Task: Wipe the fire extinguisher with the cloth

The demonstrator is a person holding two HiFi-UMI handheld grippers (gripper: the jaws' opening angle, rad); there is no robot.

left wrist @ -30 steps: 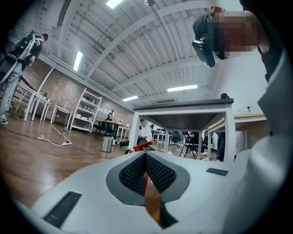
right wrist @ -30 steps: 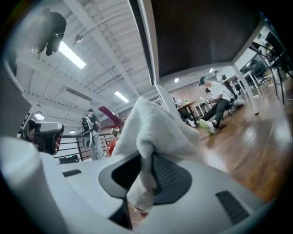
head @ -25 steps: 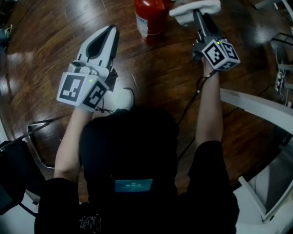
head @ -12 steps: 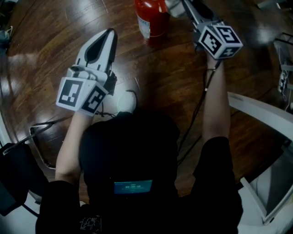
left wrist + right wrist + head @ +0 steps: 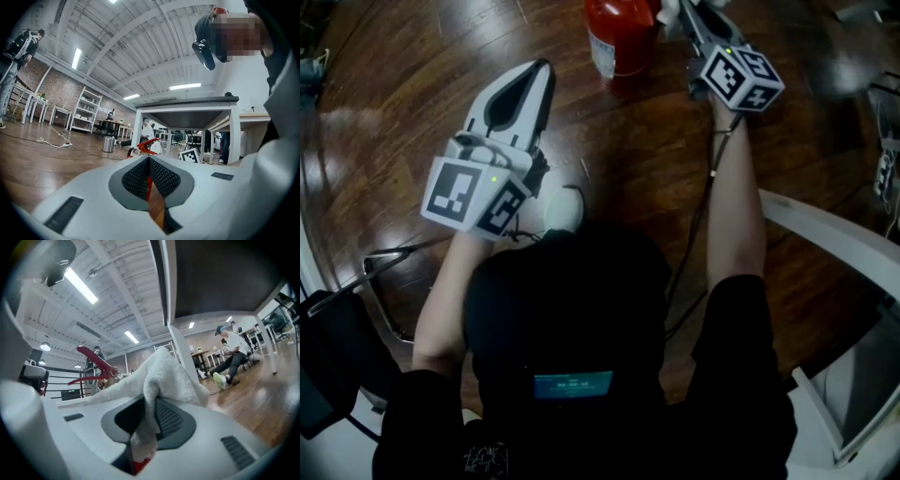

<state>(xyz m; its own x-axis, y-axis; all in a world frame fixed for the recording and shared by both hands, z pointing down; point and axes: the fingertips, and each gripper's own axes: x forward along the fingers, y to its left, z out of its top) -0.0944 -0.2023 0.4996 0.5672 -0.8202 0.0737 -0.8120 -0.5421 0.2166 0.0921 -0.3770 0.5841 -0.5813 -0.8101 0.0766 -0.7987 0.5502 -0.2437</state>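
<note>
- Right gripper [image 5: 151,414]: jaws clamped tight on a fluffy white terry cloth [image 5: 161,378]. A fold is pinched between the dark ribbed pads and the rest billows up over the tips.
- Just past that cloth, in the right gripper view, the red lever handle [image 5: 93,364] of the extinguisher juts out on the left.
- From the head view, the right gripper [image 5: 692,17] is stretched far forward at the top edge, its black-and-white marker cube [image 5: 741,77] riding behind the jaws. A scrap of the cloth [image 5: 667,11] shows right beside the upper right of the red cylindrical fire extinguisher with a white label [image 5: 619,33]. Whether cloth and cylinder actually touch is cut off by the frame edge, so I can't call it.
- Left gripper [image 5: 150,176]: jaws closed together with nothing between them. Only a thin slit shows, with a streak of red and brown floor behind it.
- Beyond its tips the extinguisher's red handle [image 5: 146,145] stands straight ahead, in front of a white-legged table [image 5: 232,136].
- In the head view the left gripper [image 5: 534,80] hangs above the dark wooden plank floor [image 5: 394,112]. It points towards the extinguisher but is well apart from it, down and to the left.
- The extinguisher stands upright on the floor, between the lines of the two grippers.
</note>
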